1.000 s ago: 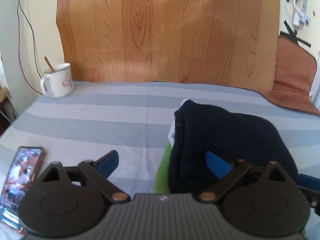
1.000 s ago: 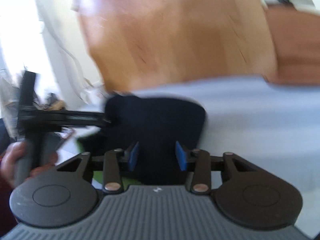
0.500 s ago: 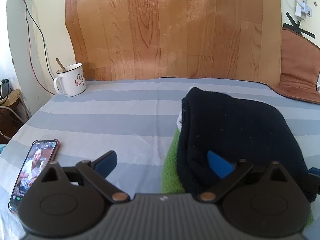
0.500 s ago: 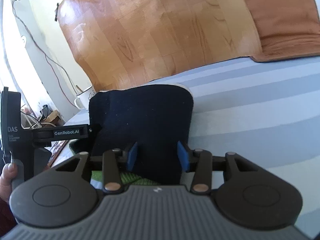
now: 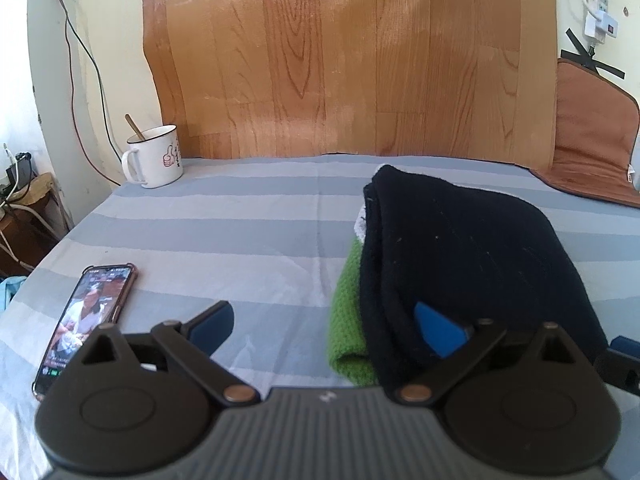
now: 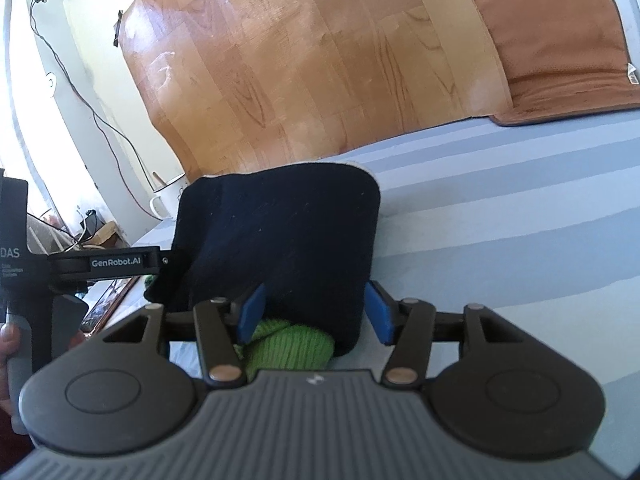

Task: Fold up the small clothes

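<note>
Both grippers, left [image 5: 326,326] and right [image 6: 314,314], agape.

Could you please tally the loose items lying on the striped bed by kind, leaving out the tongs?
Folded garments: 2, a black knit garment lying on a green knit garment
Mugs: 1, a white enamel mug with a utensil in it
Phones: 1, a smartphone with its screen lit
Total: 4

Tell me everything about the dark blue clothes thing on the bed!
The navy knit garment looks soft and woolly, with tiny specks of lint. It lies folded, layers showing along its left edge, on top of a green knit piece, with a white edge peeking out behind. It rests on the striped bedsheet. The left hand-held gripper and right hand-held gripper are both open around its near edge.
</note>
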